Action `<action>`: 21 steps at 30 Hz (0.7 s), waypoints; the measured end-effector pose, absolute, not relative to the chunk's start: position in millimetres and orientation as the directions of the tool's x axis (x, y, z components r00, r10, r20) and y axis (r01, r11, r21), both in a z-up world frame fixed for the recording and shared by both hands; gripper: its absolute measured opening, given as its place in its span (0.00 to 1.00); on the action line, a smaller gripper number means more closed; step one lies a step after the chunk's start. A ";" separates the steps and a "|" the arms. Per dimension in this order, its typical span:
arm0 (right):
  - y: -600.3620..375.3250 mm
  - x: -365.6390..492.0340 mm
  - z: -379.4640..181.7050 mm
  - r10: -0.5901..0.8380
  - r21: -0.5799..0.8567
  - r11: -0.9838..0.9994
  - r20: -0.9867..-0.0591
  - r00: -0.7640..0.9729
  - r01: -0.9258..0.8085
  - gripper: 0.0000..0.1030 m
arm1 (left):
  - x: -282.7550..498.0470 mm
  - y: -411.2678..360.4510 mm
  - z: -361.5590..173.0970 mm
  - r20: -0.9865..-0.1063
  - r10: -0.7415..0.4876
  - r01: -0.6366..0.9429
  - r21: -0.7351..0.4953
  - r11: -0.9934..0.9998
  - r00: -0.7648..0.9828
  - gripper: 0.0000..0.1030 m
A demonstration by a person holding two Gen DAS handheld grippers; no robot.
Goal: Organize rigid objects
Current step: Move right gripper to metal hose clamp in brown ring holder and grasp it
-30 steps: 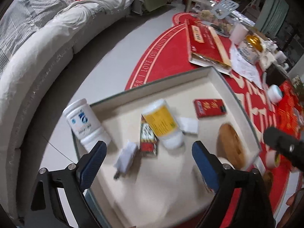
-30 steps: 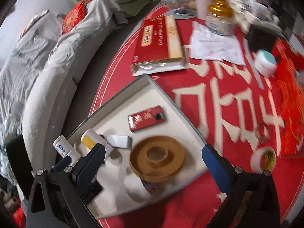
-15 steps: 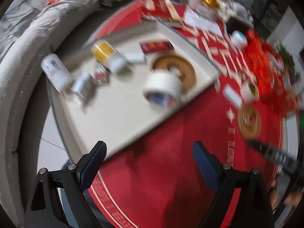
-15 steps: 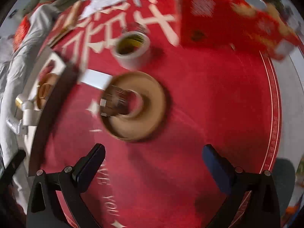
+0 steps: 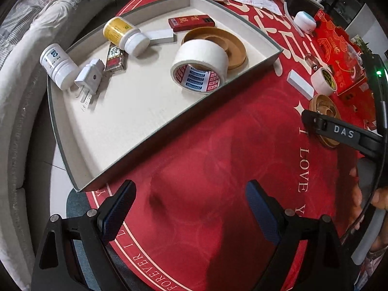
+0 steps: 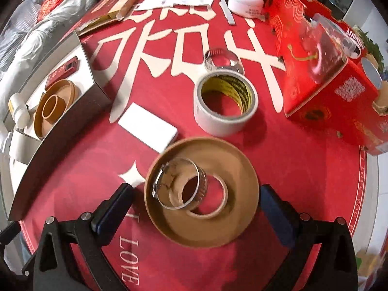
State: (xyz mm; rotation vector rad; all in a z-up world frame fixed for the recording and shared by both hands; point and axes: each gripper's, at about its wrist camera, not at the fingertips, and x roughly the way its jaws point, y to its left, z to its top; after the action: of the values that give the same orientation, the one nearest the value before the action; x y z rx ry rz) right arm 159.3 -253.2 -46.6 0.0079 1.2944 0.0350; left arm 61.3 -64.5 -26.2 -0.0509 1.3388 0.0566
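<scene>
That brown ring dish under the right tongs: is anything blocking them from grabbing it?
Nothing visible does. The right tongs stand open, one finger on each side of the brown ring dish. A metal clamp ring lies loose inside it, and a white box sits just beyond.

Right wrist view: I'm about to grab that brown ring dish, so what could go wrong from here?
1. The metal hose clamp lies loose and tilted inside the brown ring dish; it may slide out during a lift.
2. The right hand-held gripper straddles the dish with little spare width, so a finger may catch the rim.
</scene>
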 end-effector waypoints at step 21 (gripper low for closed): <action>-277.4 53.3 -9.2 0.222 0.176 0.966 -0.939 0.261 -0.187 0.92 | 52.7 -58.5 -35.9 -0.982 0.003 -0.094 -0.015 0.995 0.188 0.91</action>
State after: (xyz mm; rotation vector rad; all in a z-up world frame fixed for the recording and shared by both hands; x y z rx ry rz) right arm 53.3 -277.4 -9.2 0.0318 1.2770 0.2764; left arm 52.7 -58.5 -35.9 -0.0774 1.3802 0.0686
